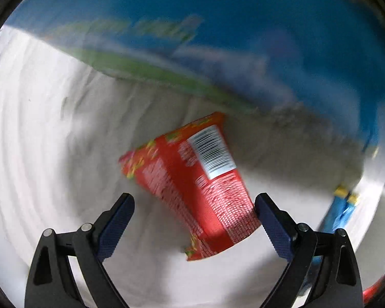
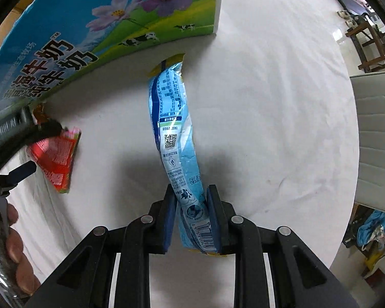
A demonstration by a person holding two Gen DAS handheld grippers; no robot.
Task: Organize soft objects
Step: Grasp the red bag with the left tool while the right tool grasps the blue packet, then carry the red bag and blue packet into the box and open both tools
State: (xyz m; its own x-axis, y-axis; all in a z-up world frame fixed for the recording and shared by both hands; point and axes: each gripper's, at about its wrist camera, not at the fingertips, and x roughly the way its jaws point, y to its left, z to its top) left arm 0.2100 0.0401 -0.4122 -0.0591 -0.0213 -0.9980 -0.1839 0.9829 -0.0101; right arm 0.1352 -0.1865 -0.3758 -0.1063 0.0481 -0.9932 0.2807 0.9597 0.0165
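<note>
Left wrist view: the left gripper (image 1: 194, 206) has its fingers spread wide apart, empty, over a red snack packet (image 1: 192, 182) lying on the white tablecloth (image 1: 38, 128) in front of the milk carton box (image 1: 243, 25). Its long axis runs slantwise from between the fingers toward the box, its near end close beside the right-hand finger. Right wrist view: the right gripper (image 2: 191, 211) is clamped on the near end of a long blue pouch (image 2: 172, 118), which stretches toward the box; the red packet lies well left of it, nearer the left gripper.
</note>
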